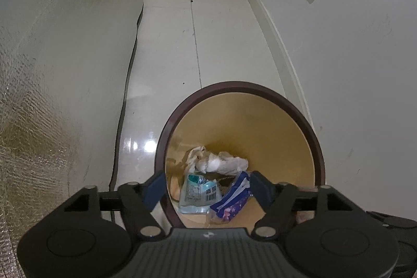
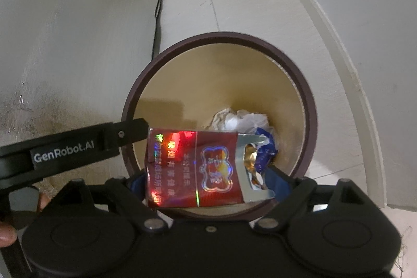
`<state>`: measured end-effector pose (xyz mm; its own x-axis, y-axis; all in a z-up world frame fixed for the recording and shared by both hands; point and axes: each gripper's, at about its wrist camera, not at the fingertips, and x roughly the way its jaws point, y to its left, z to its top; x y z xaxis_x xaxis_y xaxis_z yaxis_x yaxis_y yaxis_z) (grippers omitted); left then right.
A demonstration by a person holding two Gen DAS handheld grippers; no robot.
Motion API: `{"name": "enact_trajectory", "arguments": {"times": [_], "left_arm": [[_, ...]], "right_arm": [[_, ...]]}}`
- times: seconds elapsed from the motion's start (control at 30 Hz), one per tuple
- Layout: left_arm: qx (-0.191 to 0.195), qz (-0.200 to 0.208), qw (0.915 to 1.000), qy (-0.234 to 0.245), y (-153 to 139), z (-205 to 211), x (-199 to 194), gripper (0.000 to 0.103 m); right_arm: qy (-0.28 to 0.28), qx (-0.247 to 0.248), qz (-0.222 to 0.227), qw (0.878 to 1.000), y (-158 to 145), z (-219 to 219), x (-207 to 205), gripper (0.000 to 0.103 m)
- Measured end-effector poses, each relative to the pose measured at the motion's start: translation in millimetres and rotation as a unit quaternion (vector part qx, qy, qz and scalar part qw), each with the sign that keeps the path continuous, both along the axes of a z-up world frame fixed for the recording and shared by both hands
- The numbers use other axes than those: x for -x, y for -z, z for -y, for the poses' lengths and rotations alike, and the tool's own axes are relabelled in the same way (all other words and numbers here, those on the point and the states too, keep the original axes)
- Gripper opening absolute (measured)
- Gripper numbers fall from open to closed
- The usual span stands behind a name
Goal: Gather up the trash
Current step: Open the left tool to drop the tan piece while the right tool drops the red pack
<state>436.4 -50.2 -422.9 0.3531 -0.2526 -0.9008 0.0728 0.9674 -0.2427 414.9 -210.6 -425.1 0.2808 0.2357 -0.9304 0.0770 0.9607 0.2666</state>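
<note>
1. Trash already lies in the round bin (image 1: 319, 147): crumpled white paper (image 1: 221, 160), a teal-and-clear packet (image 1: 198, 193) and a blue-purple wrapper (image 1: 232, 202), low in the left wrist frame.
2. A red cigarette pack (image 2: 192, 168) sits between the blue pads of the right gripper (image 2: 206, 181), above the bin mouth at lower centre; whether the widely spread pads press it, I cannot tell.
3. The left gripper (image 1: 207, 189) hangs spread and empty over the bin.
4. Pale floor tiles (image 1: 169, 43) and white walls surround it.
</note>
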Motion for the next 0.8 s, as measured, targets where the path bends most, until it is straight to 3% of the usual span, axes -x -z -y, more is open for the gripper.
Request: {"name": "enact_trajectory", "arguments": {"times": [0.13,0.33,0.6,0.8], "left_arm": [[-0.005,-0.007,1.0000,0.003,2,-2,0,0.081],[-0.027,-0.020,0.9994,0.004,6,-1,1,0.095],[-0.039,-0.030,0.9988,-0.002,9,-4,5,0.103],[-0.046,-0.038,0.9982,-0.002,10,-8,7,0.103]], "right_arm": [[-0.017,-0.004,-0.010,1.000,1,2,6,0.103],[-0.037,0.015,-0.017,0.999,2,3,10,0.103],[-0.052,0.036,-0.022,0.998,3,4,12,0.103],[-0.045,0.042,-0.022,0.998,4,5,13,0.103]]}}
